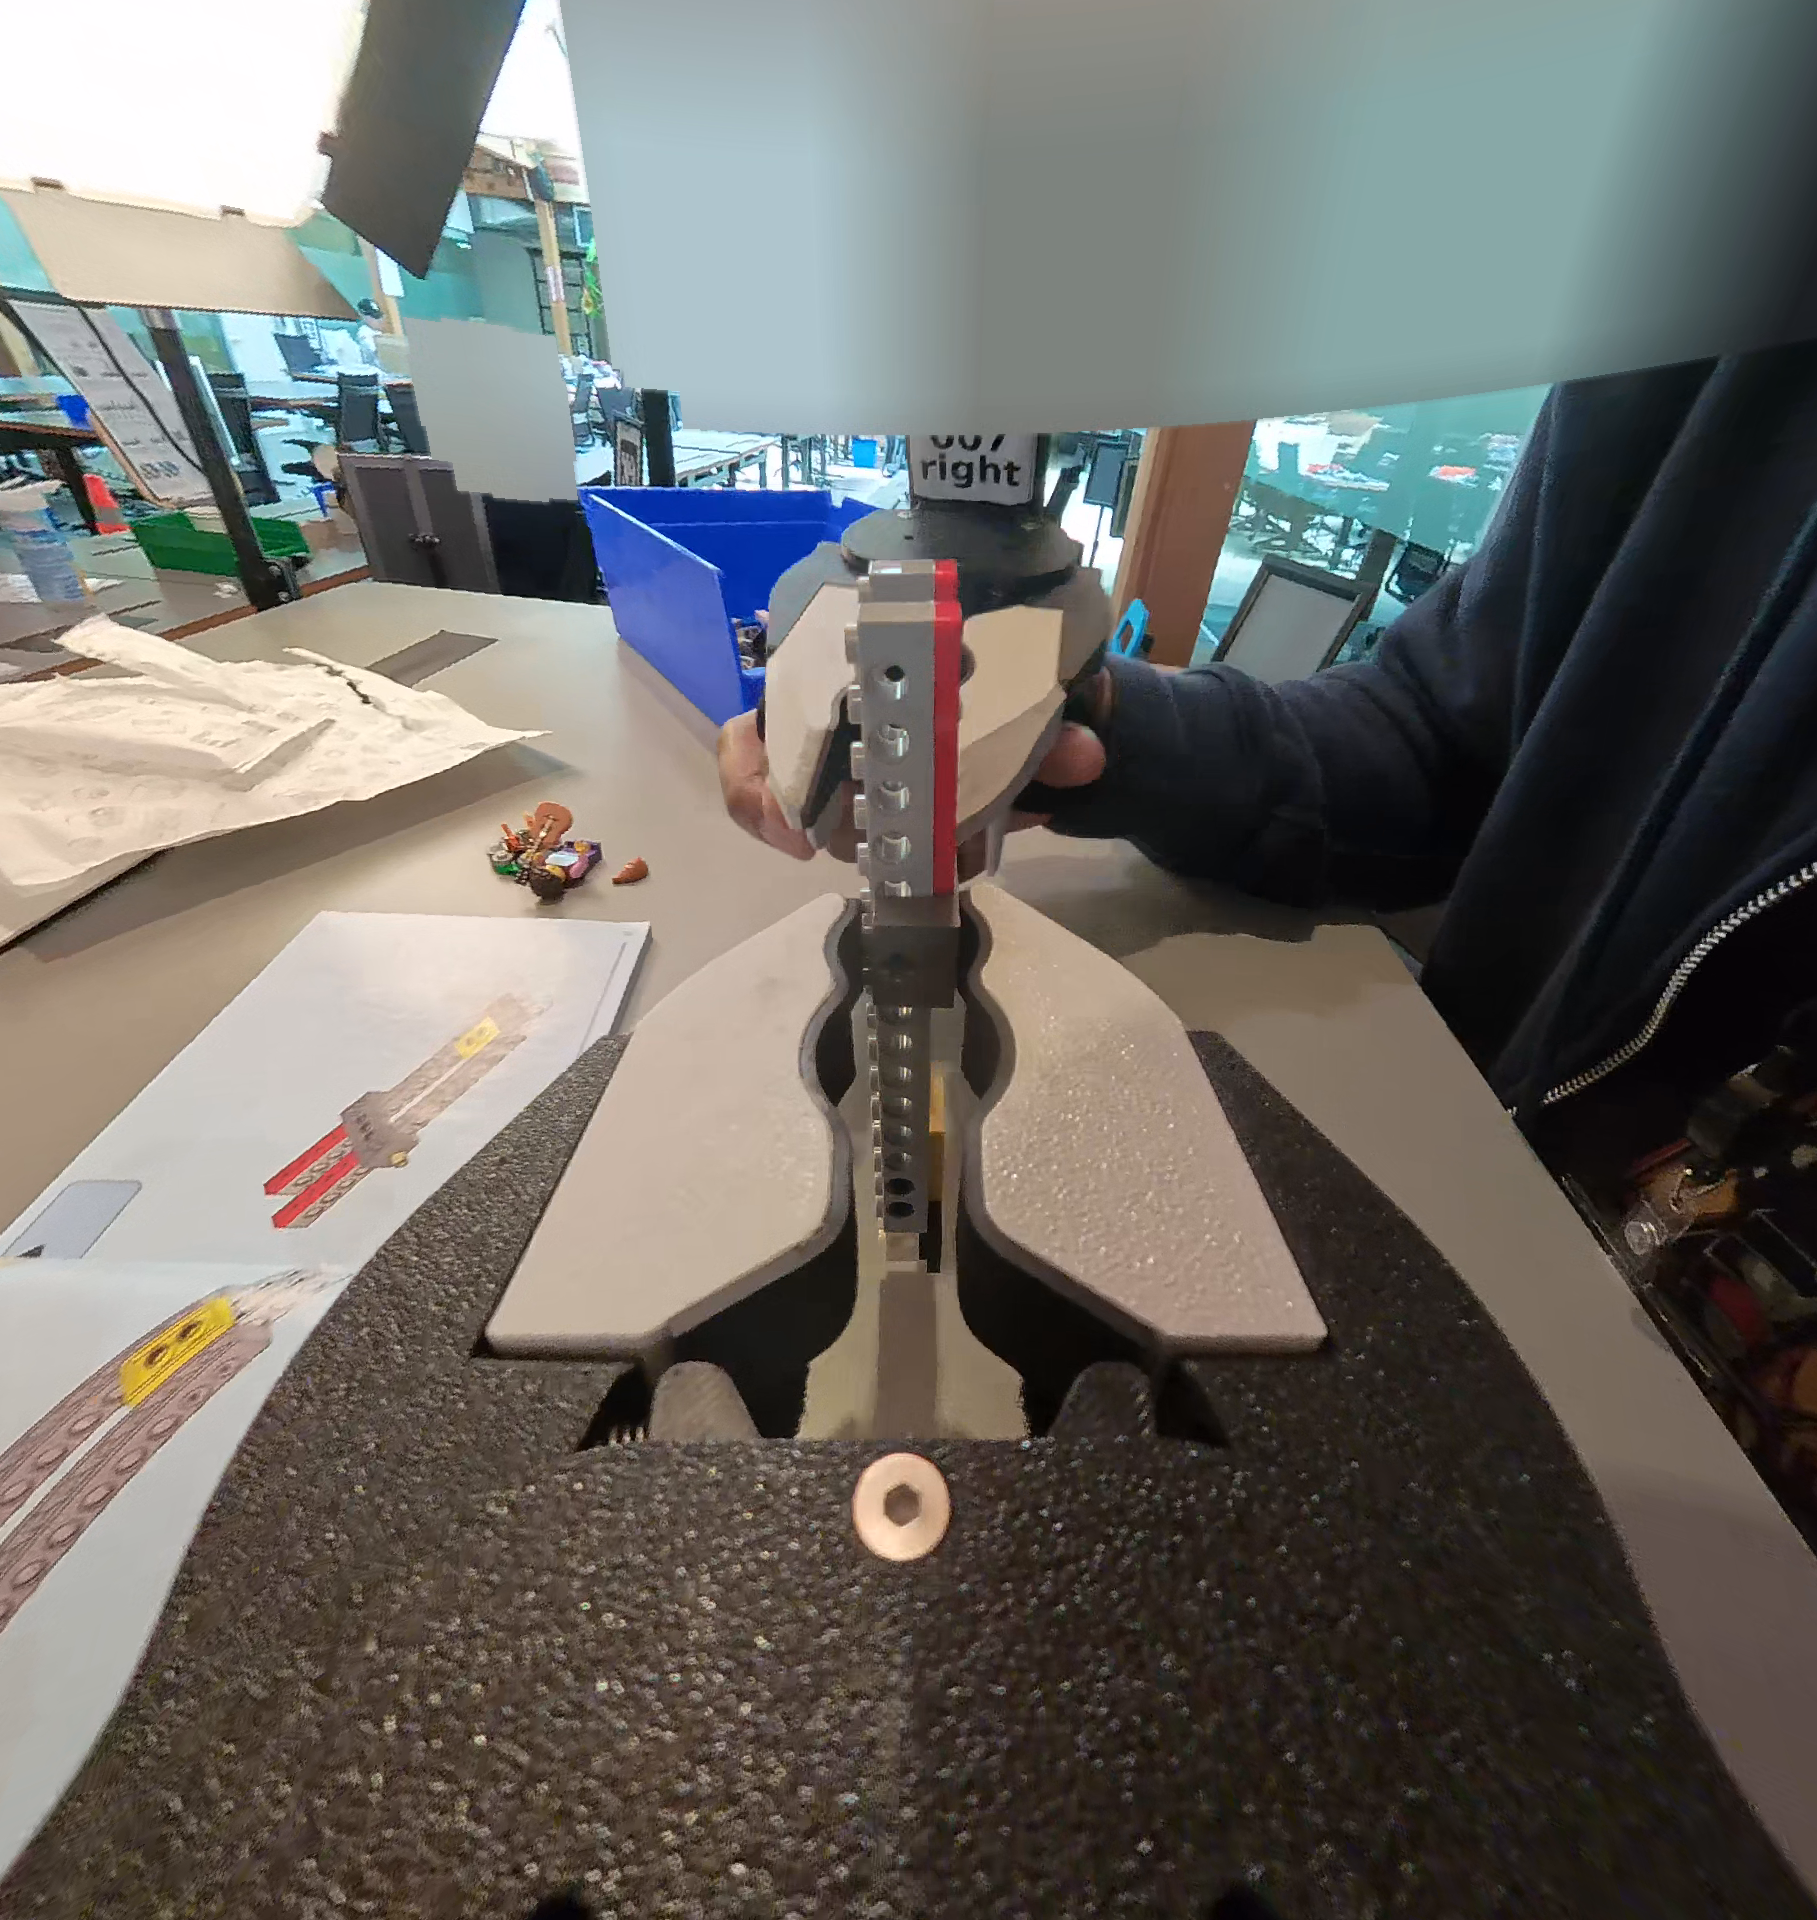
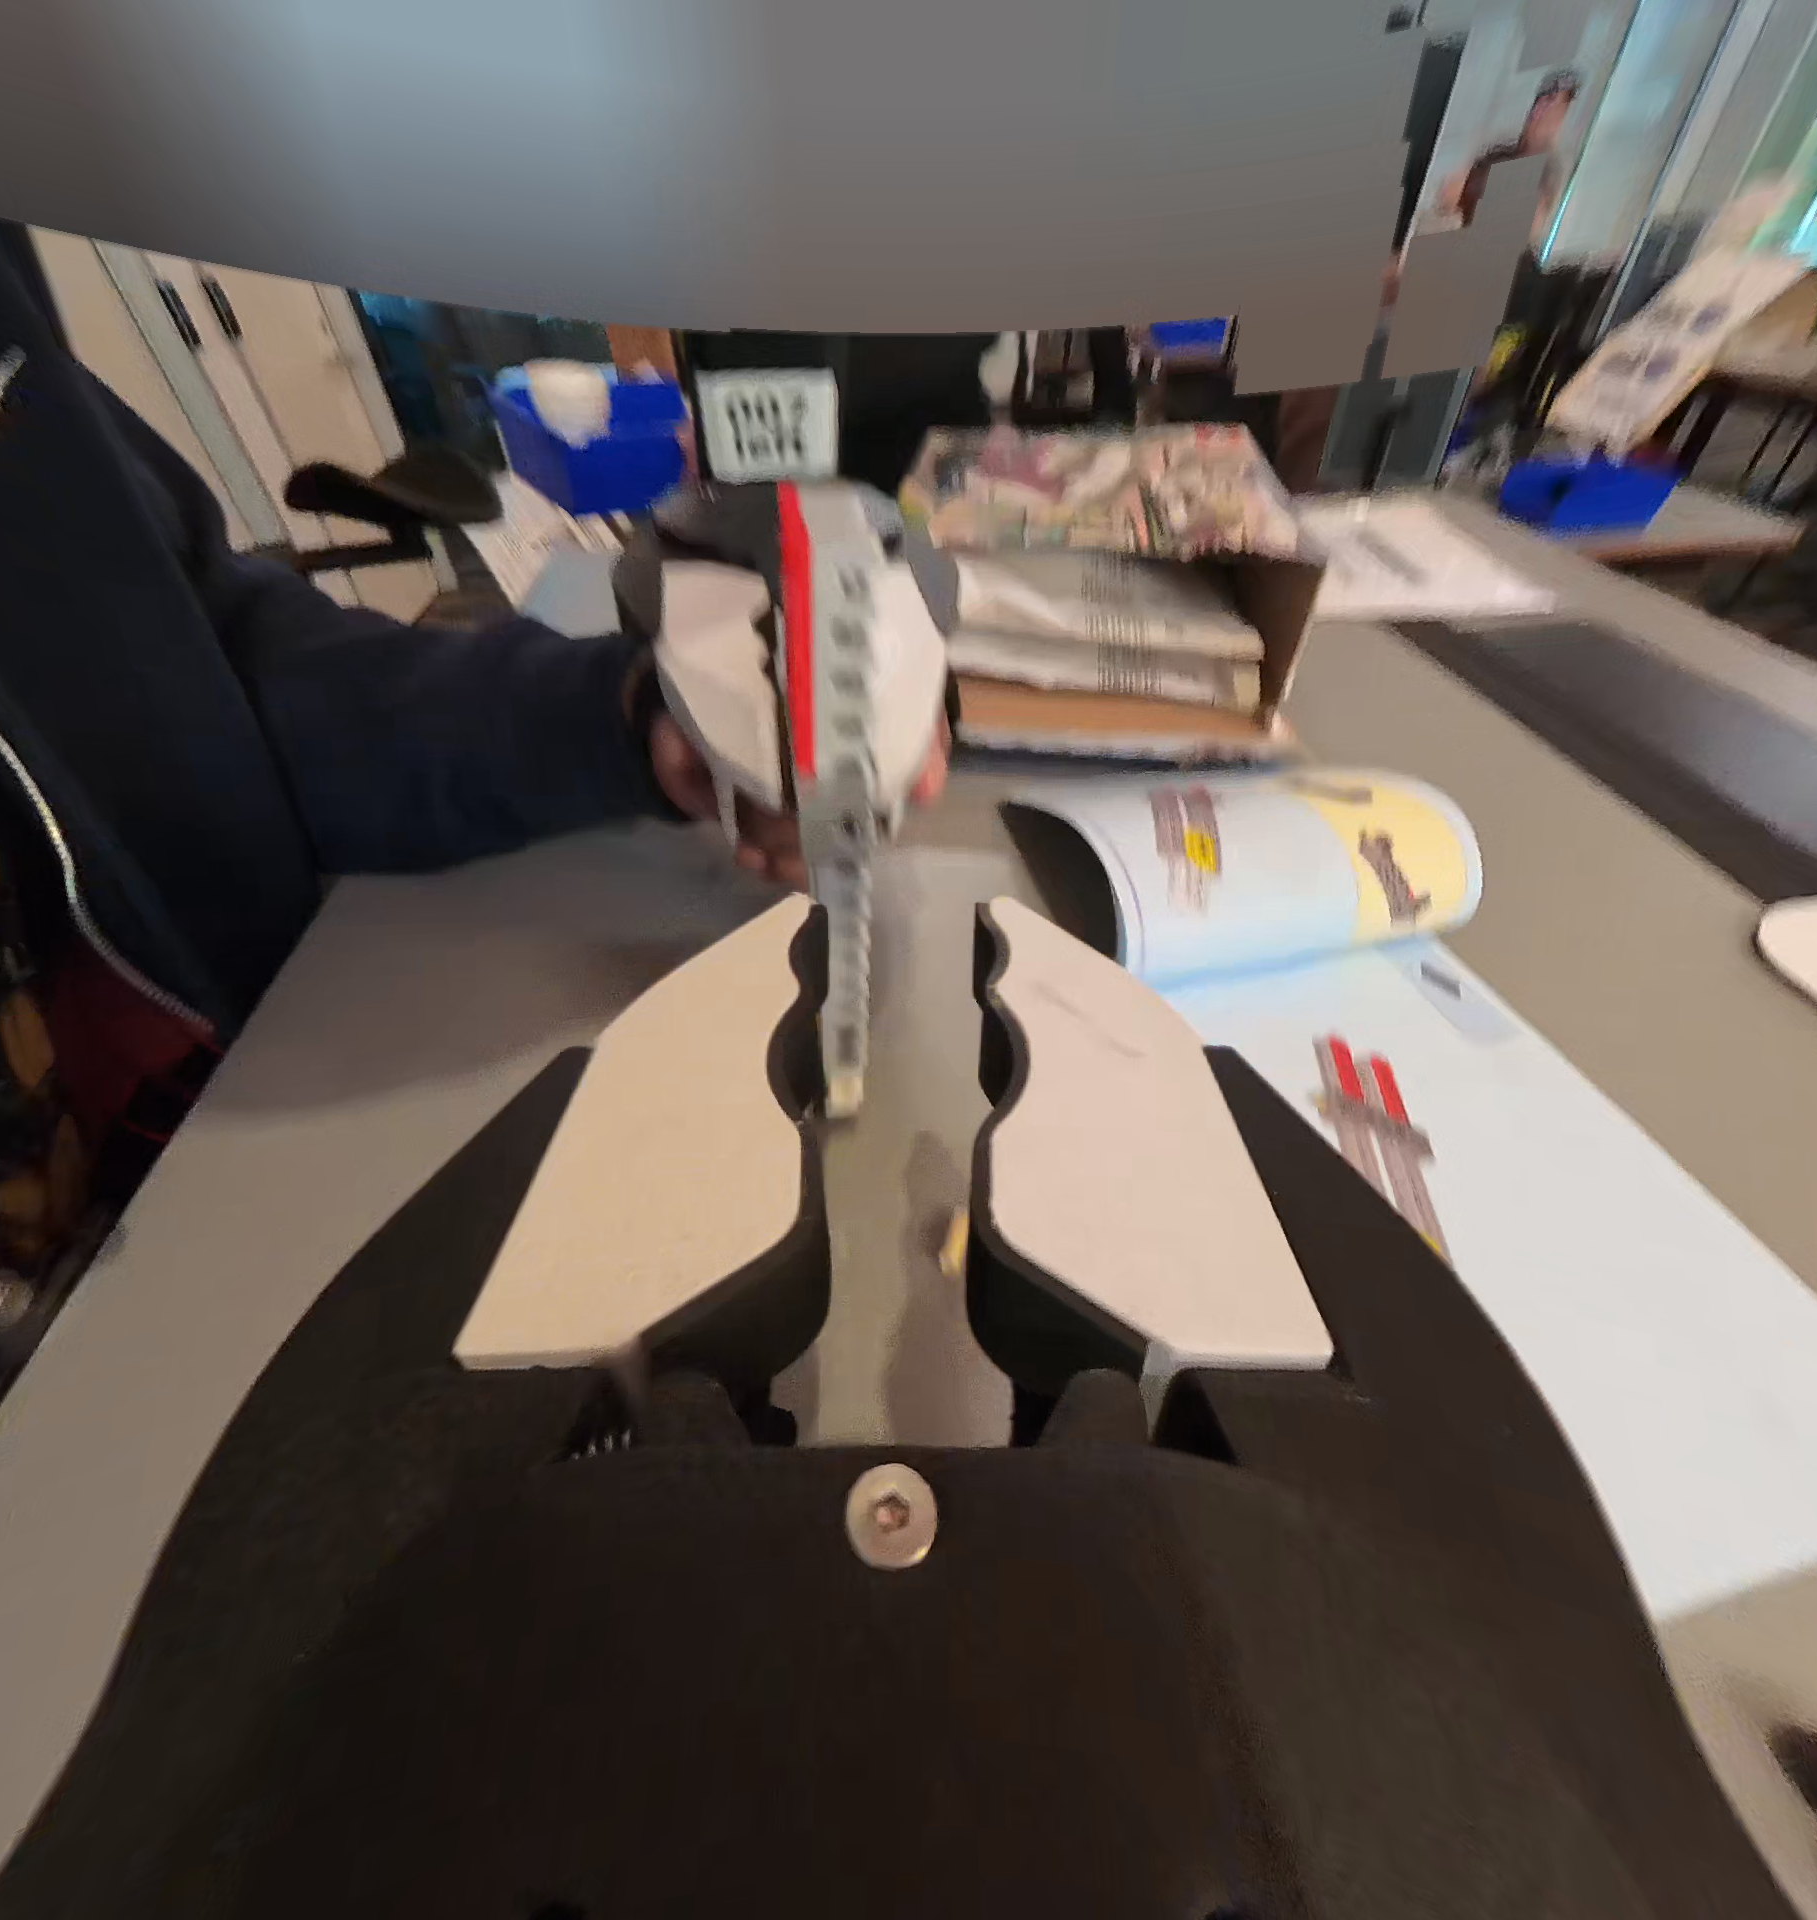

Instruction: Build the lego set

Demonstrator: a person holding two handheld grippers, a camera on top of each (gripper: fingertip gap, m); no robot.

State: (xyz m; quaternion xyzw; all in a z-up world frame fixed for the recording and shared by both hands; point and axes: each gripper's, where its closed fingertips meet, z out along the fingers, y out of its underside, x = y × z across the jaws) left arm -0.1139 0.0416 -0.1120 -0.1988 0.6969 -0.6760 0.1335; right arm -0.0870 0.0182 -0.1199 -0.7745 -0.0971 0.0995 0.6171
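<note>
A long brick assembly of light grey studded beams with a red beam alongside and a dark grey block spans between both grippers above the table. My left gripper is shut on it at the dark grey block. My right gripper is open. The grey beam end lies against its left finger, with a clear gap to the right finger. The right gripper also shows in the left wrist view, and the left gripper in the right wrist view.
An open instruction booklet lies left of the left gripper; it also shows in the right wrist view. Crumpled paper, a small pile of pieces and a blue bin sit farther off. A person's dark sleeve is at right. The tips of both grippers are at nearly the same place.
</note>
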